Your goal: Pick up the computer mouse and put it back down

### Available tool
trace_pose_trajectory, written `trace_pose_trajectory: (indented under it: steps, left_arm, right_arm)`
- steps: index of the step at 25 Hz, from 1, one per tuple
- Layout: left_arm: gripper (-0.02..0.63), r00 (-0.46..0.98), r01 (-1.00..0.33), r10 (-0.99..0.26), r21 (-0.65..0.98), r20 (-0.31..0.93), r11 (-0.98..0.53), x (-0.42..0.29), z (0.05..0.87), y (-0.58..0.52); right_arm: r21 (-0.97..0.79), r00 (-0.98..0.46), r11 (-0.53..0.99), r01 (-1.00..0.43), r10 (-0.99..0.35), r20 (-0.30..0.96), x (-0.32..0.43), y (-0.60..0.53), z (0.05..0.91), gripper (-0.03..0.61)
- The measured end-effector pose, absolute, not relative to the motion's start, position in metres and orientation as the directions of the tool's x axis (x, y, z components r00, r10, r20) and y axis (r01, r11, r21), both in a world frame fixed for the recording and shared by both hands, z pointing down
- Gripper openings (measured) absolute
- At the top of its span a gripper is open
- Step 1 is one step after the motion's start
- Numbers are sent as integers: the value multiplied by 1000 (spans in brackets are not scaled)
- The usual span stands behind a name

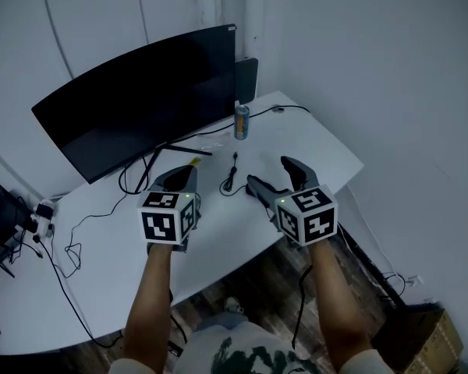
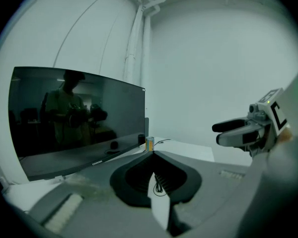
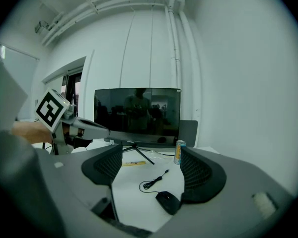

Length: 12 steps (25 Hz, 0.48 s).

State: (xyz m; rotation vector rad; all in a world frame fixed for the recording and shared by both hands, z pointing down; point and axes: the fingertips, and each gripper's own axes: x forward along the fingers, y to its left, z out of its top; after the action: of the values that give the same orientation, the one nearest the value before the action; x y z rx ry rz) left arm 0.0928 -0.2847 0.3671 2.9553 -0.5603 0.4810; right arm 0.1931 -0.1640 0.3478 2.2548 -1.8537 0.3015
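A black computer mouse (image 3: 168, 201) lies on the white desk (image 1: 117, 244), low between the jaws of my right gripper (image 3: 152, 157) and close to the right finger. Its coiled black cable (image 3: 154, 180) runs forward across the desk; the cable (image 1: 231, 176) also shows in the head view. There the right gripper (image 1: 269, 171) is open and hides the mouse. My left gripper (image 1: 183, 173) hovers to the left, and its jaws (image 2: 151, 153) meet with nothing between them.
A wide dark monitor (image 1: 140, 100) stands at the back of the desk. A drinks can (image 1: 241, 121) stands by its right end. A yellow strip (image 1: 195, 162) lies near the monitor foot. Cables (image 1: 70, 248) trail off the left side, and the desk edge runs near me.
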Motion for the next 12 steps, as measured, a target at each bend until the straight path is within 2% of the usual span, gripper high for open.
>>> trace_pose_trajectory:
  steps: [12]
  left_arm:
    - [2,873,-406,-366,63,322,-912,93,377,-346]
  right_arm:
    - [40,131,-125,-991,-939,320,196,-239,357,353]
